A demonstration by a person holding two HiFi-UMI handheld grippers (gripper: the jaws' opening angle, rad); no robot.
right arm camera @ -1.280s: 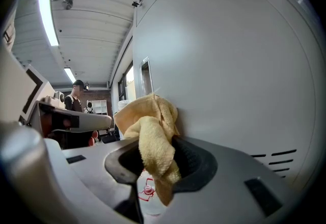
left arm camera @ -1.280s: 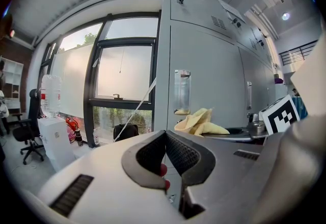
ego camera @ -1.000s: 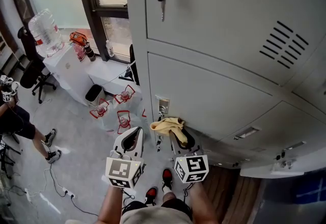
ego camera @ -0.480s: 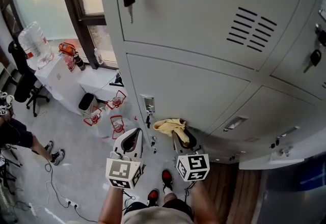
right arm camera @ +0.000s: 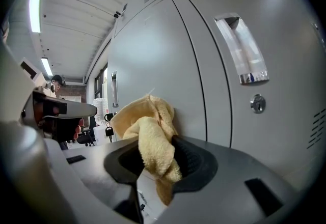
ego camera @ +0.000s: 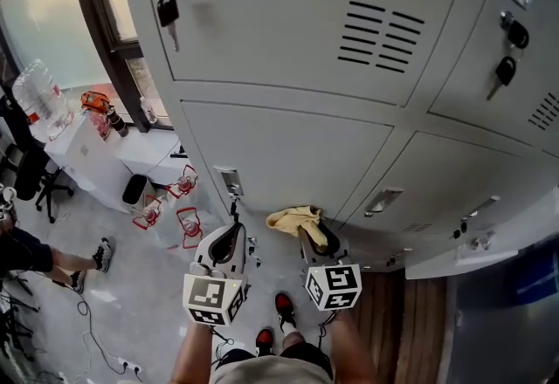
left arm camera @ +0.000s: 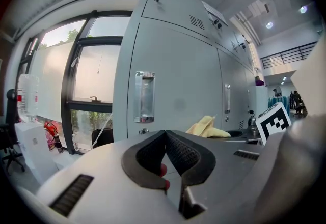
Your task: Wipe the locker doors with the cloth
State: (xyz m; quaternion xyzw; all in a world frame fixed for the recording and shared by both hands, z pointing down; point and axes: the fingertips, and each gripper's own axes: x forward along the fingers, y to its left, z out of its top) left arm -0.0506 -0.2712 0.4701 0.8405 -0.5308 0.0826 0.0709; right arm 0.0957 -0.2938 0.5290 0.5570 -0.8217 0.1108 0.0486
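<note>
A yellow cloth (ego camera: 293,218) (right arm camera: 147,136) is bunched between the jaws of my right gripper (ego camera: 311,234) (right arm camera: 158,159), which is shut on it. The cloth sits against the bottom of a grey locker door (ego camera: 288,164) (right arm camera: 153,60). My left gripper (ego camera: 225,243) (left arm camera: 165,154) is shut with nothing in it, just left of the cloth and below that door's recessed handle (ego camera: 229,181) (left arm camera: 144,96). The upper door (ego camera: 288,16) has a vent and a key (ego camera: 165,10) hanging in its lock.
More locker doors (ego camera: 437,190) run to the right, one with a hanging key (ego camera: 504,72). At the left are a window frame (ego camera: 92,16), a white cabinet (ego camera: 83,155) with a water bottle (ego camera: 37,99), red-framed items (ego camera: 188,221) on the floor and a person's legs (ego camera: 35,251).
The head view has swung right along the lockers, bringing the right-hand doors and a second key into sight. Both grippers keep their places low against the door, the cloth still held.
</note>
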